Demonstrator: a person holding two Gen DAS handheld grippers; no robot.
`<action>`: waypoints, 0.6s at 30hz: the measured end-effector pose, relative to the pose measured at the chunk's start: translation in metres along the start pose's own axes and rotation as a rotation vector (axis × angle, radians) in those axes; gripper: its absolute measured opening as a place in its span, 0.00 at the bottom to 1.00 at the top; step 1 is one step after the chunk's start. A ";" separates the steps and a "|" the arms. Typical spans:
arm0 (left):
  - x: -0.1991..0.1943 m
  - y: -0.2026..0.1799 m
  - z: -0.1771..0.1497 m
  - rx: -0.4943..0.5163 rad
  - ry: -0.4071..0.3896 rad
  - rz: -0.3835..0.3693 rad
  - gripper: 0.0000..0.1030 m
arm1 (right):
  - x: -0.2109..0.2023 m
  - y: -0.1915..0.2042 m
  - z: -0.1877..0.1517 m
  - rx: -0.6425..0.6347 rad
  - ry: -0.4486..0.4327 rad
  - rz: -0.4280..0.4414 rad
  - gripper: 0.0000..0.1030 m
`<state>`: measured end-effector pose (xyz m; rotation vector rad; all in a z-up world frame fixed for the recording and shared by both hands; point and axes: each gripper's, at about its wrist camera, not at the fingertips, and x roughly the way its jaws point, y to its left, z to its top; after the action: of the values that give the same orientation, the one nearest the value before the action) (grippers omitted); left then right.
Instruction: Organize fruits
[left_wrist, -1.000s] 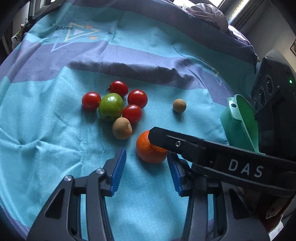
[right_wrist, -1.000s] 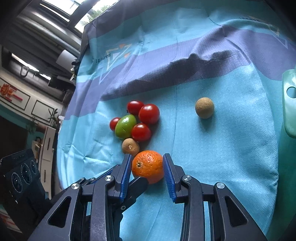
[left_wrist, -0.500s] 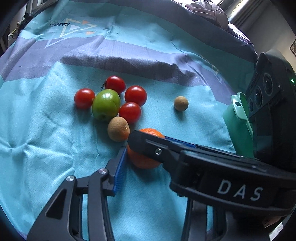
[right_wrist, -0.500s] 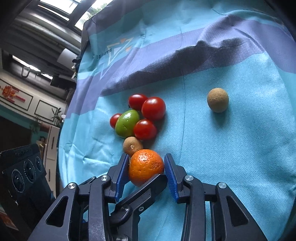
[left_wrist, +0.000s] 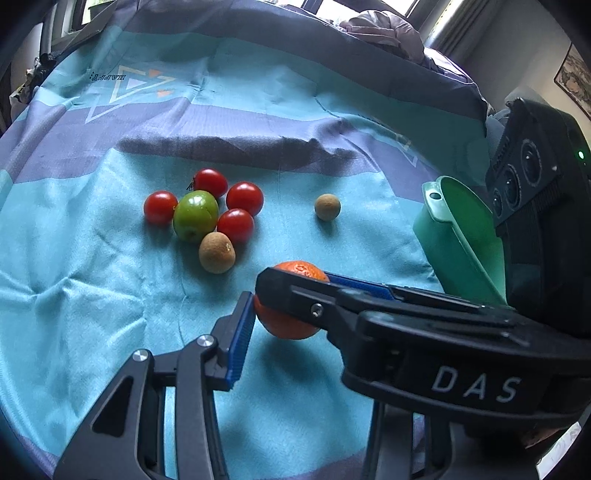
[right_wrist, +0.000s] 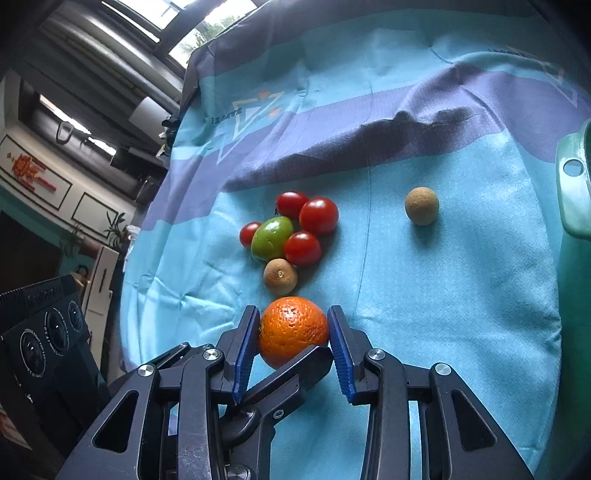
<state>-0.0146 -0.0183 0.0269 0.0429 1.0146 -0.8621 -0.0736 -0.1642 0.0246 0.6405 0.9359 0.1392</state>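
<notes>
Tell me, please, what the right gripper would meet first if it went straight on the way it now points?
The orange, already between the right gripper fingers; beyond it, probably the brown fruit, though depth is unclear.

Orange (right_wrist: 293, 328) before fruit cluster (right_wrist: 288, 230), container (right_wrist: 574, 192) far right

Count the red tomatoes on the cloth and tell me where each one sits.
4, all touching the green fruit: one on its left, one behind it, one at its back right, one at its front right beside a brown fruit. None looks hidden.
</notes>
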 end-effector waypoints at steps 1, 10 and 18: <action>-0.002 0.000 -0.001 0.006 0.000 -0.002 0.41 | 0.000 0.002 -0.002 -0.001 0.001 -0.004 0.38; -0.016 -0.003 -0.003 0.034 -0.069 -0.013 0.41 | -0.016 0.018 -0.009 -0.055 -0.066 -0.003 0.38; -0.006 -0.022 0.008 0.057 -0.086 -0.029 0.41 | -0.027 0.006 -0.002 -0.023 -0.098 -0.046 0.38</action>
<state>-0.0241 -0.0332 0.0433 0.0389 0.9120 -0.9114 -0.0906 -0.1693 0.0463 0.5985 0.8531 0.0773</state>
